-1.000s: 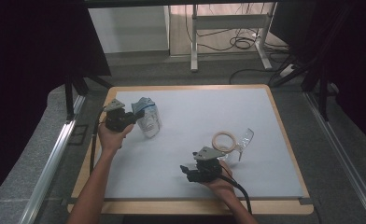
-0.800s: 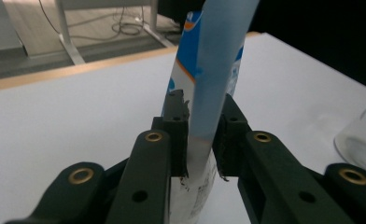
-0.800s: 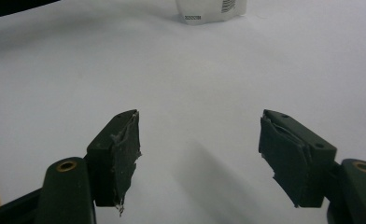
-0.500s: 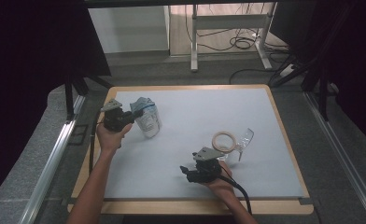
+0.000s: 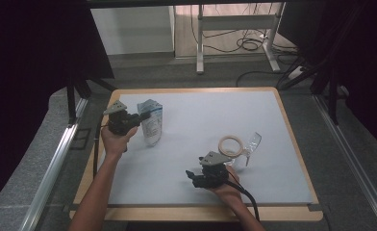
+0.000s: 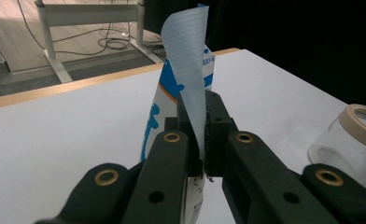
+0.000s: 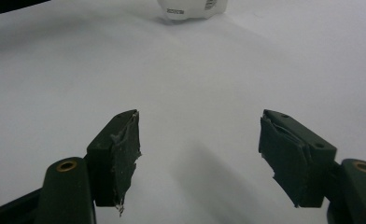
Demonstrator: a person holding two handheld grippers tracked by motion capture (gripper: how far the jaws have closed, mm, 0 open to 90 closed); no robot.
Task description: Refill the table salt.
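Note:
A white and blue printed pouch (image 5: pixel 151 126) stands at the back left of the white sheet. My left gripper (image 5: pixel 141 117) comes at it from the left; its jaws have just been closing and are shut on the pouch's upright top flap (image 6: pixel 186 65), pinched at the left gripper (image 6: pixel 202 140). A clear glass jar (image 5: pixel 248 147) with a tan rim lies on its side right of centre, also seen as the jar (image 6: pixel 354 135). My right gripper (image 5: pixel 191 176) rests near the front edge, left of the jar, pointing left. The right gripper (image 7: pixel 197 149) is open with nothing between its jaws.
The white sheet covers a wood-edged board (image 5: pixel 279 103). Dark curtains close both sides. A metal rail (image 5: pixel 52 168) runs along the left, and a table frame with cables (image 5: pixel 234 38) stands on the floor beyond the far edge.
The left hand has shifted slightly beside the pouch. The right hand and the jar have stayed where they were.

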